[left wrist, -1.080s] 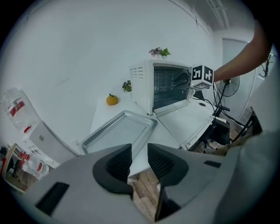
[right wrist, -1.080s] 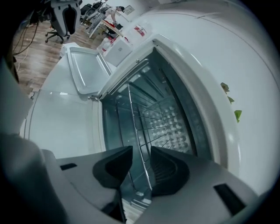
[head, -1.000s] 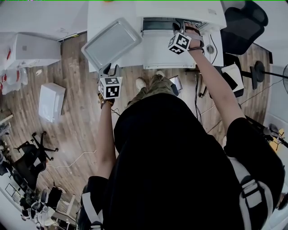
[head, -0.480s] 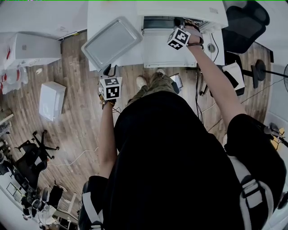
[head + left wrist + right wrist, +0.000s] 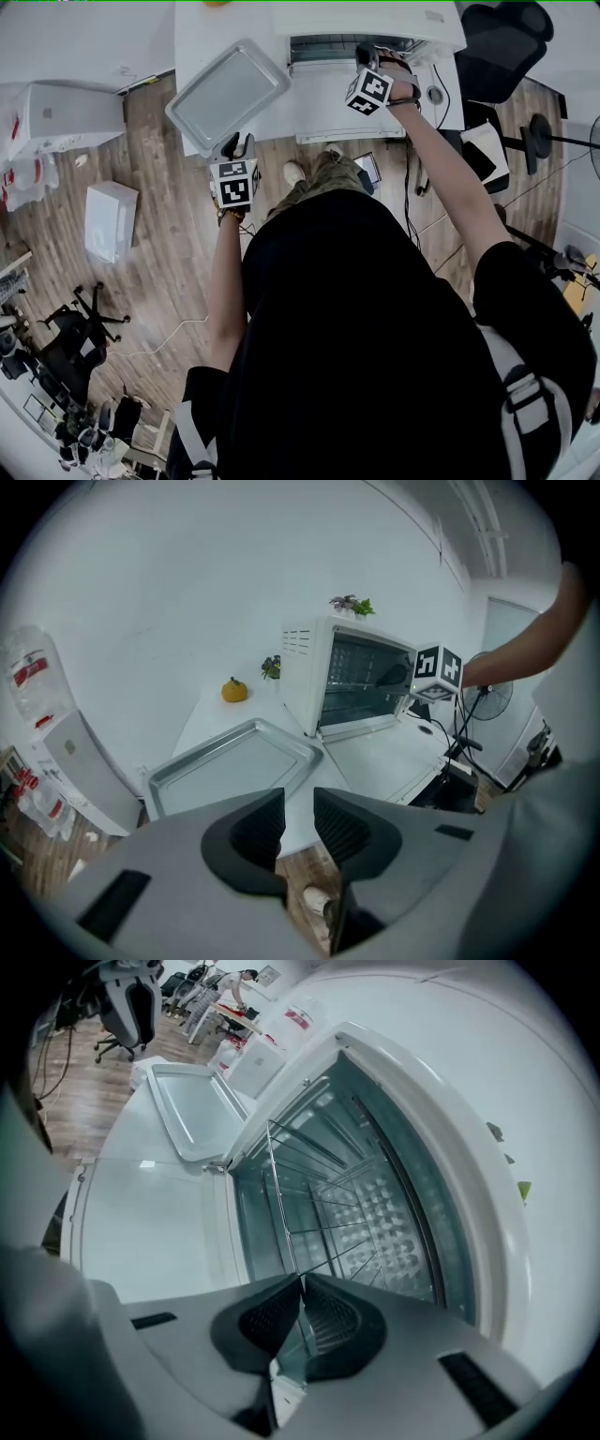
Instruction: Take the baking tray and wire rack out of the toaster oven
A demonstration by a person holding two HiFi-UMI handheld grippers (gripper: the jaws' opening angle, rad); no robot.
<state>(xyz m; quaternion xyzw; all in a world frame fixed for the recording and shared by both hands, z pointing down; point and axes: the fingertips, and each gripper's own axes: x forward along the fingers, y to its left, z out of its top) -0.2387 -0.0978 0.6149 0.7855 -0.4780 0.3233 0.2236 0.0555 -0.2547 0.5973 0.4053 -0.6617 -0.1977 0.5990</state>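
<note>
Wire rack (image 5: 314, 1206) sits inside the toaster oven (image 5: 370, 19), which we see at 12 o'clock in the head view, its door (image 5: 337, 105) folded down flat toward us on the white table (image 5: 202, 37); our right gripper (image 5: 302, 1288) reaches over that door into the oven mouth, and its jaws are pressed together on the thin front wire of the rack, which runs straight down between the pads in the right gripper view; the baking tray (image 5: 228, 94) is already out, lying empty and flat on the table at the oven's 9 o'clock side, turned at an angle to the table edge with one corner near the door; our left gripper (image 5: 234, 147) hangs just off the table edge at the tray's 6 o'clock, apart from it and aimed down toward it; its jaws have just been narrowing a little and stand slightly parted with nothing between them; in the left gripper view a small orange fruit (image 5: 234, 690) rests on the table beyond the tray, at about 12 o'clock from it, near the oven's side wall.
</note>
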